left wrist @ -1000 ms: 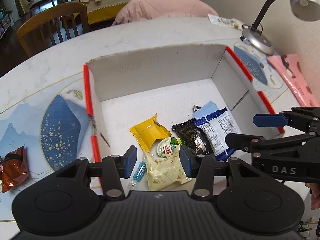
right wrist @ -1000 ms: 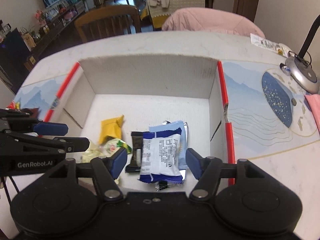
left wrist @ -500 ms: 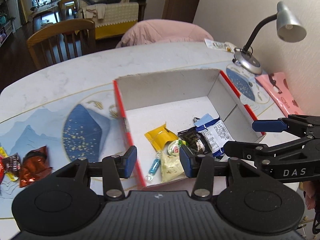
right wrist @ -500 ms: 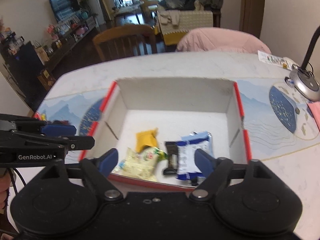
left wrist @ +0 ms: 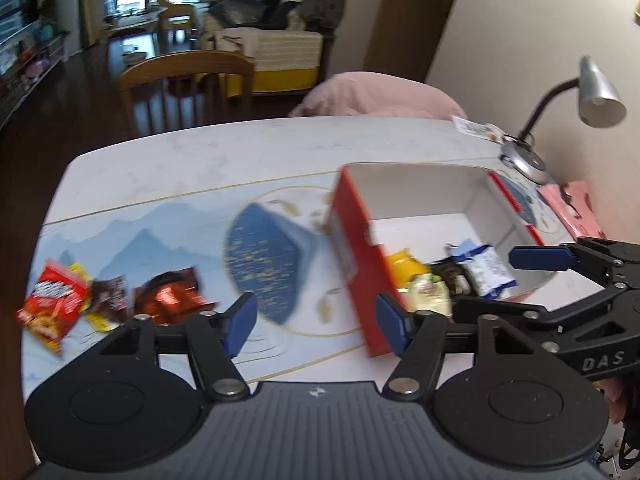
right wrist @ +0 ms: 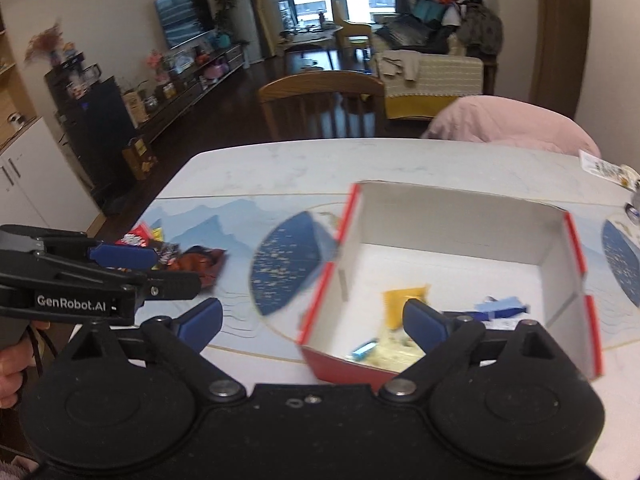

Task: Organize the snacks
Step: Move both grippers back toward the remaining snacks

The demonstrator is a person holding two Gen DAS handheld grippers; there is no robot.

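Note:
A red-and-white cardboard box (left wrist: 356, 256) stands on the table at the right. It holds a yellow packet (left wrist: 404, 266), a blue-and-white packet (left wrist: 486, 270), a pale packet with a green-lidded cup (left wrist: 428, 290) and a dark bar. Left of the box, a red chip bag (left wrist: 54, 304), a dark brown packet (left wrist: 110, 294) and a shiny red-brown packet (left wrist: 172, 294) lie loose on the table. My left gripper (left wrist: 316, 324) hovers between the loose snacks and the box, jaws opening, with nothing between them. My right gripper (right wrist: 312, 320) hangs over the box's near-left corner (right wrist: 320, 356), jaws also opening and empty.
A desk lamp (left wrist: 596, 96) and a pink item (left wrist: 572, 208) sit at the table's far right. A wooden chair (left wrist: 188, 84) and a pink-covered chair (left wrist: 380, 96) stand behind the table. A blue printed mat (left wrist: 268, 264) lies between the box and the loose snacks.
Both grippers have drawn back and up from inside the box and swung left. Their jaws have widened. The loose snacks on the left have come into view.

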